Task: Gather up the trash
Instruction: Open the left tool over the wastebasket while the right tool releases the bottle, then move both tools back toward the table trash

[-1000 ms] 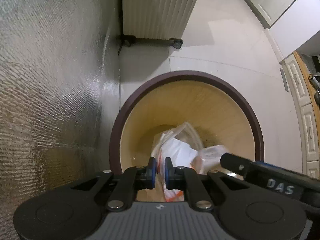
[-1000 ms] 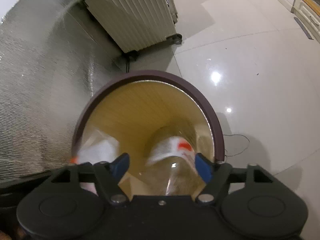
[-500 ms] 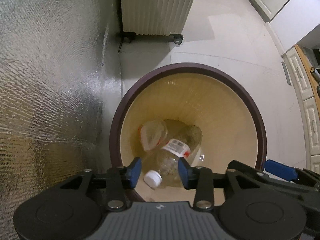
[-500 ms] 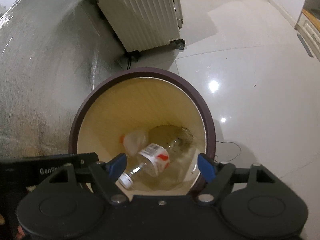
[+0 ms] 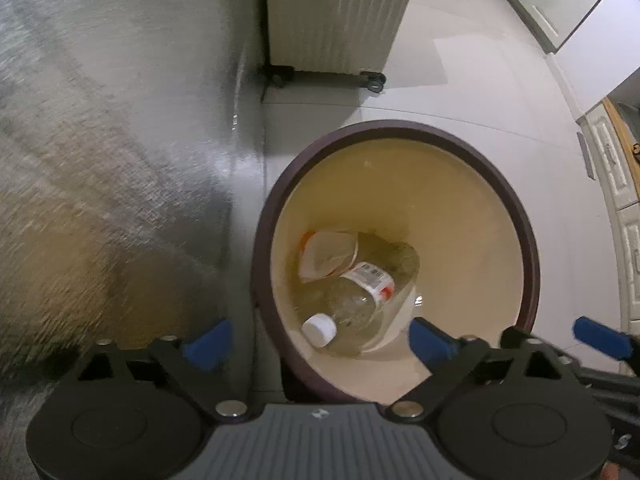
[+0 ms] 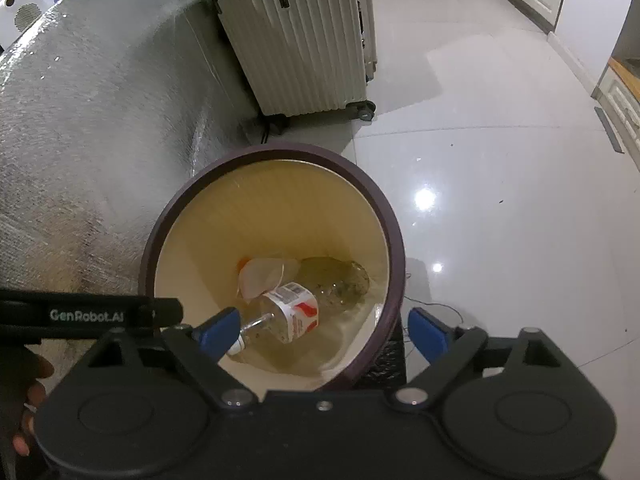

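The plastic bottle [image 5: 362,294] and crumpled wrapper [image 5: 326,254] lie inside the bin [image 5: 520,216]. Left gripper [image 5: 318,344] and right gripper [image 6: 322,330] hover with jaws released, empty. Deposit appears complete; further trash is not visible.

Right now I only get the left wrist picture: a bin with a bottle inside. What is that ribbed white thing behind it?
Observer: A suitcase; the right wrist view shows its top edge and black handles.
Operator: Anything on the floor beside the bin?
Observer: A thin cable lies on the tiles to its right.
Operator: Does the left hand-held gripper carry any writing?
Observer: Yes, its side reads GenRobot.AI.
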Available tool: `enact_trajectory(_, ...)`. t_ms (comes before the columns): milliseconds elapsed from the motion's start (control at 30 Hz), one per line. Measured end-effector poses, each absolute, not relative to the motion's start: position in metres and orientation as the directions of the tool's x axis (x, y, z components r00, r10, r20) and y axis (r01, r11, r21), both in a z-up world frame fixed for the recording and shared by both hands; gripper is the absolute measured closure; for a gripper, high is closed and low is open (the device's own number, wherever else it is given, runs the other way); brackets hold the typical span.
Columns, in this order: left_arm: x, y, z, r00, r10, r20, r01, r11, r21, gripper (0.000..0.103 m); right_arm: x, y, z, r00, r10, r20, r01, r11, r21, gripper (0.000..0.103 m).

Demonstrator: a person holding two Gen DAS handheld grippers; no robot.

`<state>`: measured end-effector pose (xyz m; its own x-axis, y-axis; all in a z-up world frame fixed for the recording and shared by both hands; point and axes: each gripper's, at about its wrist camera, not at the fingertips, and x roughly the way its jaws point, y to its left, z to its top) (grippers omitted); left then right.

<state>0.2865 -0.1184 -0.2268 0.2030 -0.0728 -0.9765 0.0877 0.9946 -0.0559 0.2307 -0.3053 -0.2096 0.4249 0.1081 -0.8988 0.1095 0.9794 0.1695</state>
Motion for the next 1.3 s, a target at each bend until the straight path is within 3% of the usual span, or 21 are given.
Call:
enact_trajectory(133, 0.274, -0.116, -0.219, 0.211, -0.065, -0.975, 0.101, 0.994, -0.045, 0.000, 0.220, -0.306, -0.202, 0.439, 0.099, -0.893, 0.107, 0.981, 0.162, 0.010)
enact_trajectory(467, 0.241, -0.108, -0.185, 0.300, -0.078, -0.951, 0.143, 0.989, -0.036, 0.000, 0.191, -0.312, -0.185, 0.494, 0.051, -0.868, 0.118, 0.985, 0.125, 0.000)
enact_trajectory(667, 0.219, -0.107, -0.164, 0.350, -0.097, -0.932, 0.182, 0.983, -0.034, 0.000, 0.173, -0.314, -0.171, 0.523, 0.025, -0.852, 0.131, 0.985, 0.109, 0.000)
enact_trajectory(1000, 0.187, -0.099, -0.126, 0.430, -0.169, -0.887, 0.222, 0.972, -0.078, 0.000, 0.136, -0.312, -0.138, 0.593, -0.002, -0.805, 0.118, 0.989, 0.084, 0.000)
enact_trajectory(1300, 0.152, -0.089, -0.074, 0.534, -0.276, -0.799, 0.278, 0.950, -0.143, 0.000, 0.094, -0.314, -0.084, 0.704, -0.030, -0.710, 0.123, 0.989, 0.079, 0.000)
